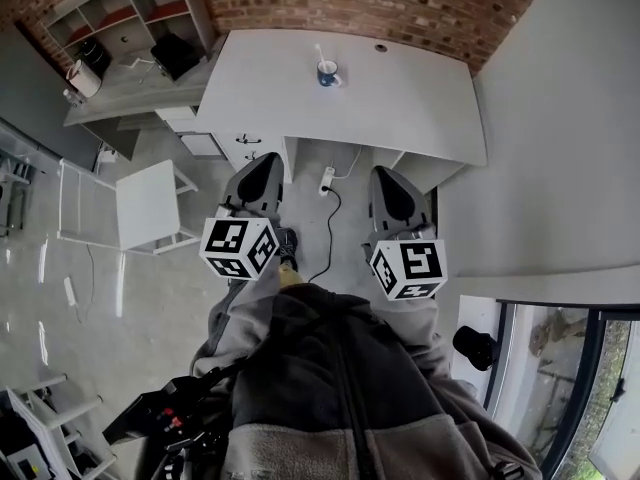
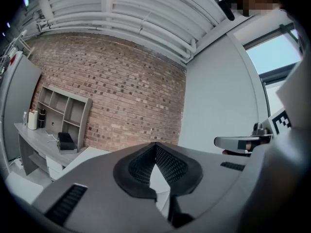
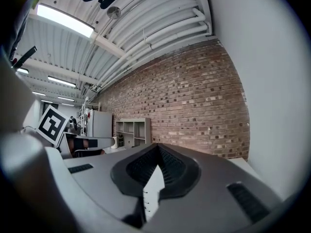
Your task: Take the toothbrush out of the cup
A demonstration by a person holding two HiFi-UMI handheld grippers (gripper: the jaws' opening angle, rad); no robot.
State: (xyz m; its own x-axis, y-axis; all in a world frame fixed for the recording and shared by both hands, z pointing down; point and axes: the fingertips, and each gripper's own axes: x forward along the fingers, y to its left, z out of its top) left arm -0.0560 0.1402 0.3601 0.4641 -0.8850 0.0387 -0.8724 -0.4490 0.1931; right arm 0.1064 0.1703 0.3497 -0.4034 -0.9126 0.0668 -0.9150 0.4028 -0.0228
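Toothbrush (image 1: 320, 56): stands in the blue cup (image 1: 327, 74), its head up and leaning slightly left. The cup sits near the far edge of the white table (image 1: 420, 108), close to the brick wall (image 1: 400, 8), with its handle pointing right. Nothing touches either one.

Your left gripper (image 1: 268, 160): held low in front of your body, over the floor, short of the table's near edge and well apart from the cup. In its own view, the left gripper (image 2: 155, 145) has its jaw tips together, with only a thin wedge of light below the tips and nothing between them.

Your right gripper (image 1: 383, 173): level with the left one and likewise short of the table. In its own view, the right gripper (image 3: 156, 145) also has its tips together and holds nothing.

Both grippers point toward the brick wall.

Surroundings: a power strip (image 1: 325, 178) with a dark cable lies on the floor between the two grippers. A grey shelf unit (image 1: 120, 13) stands against the wall to your left. A white chair (image 1: 145, 206) stands on the floor at left.
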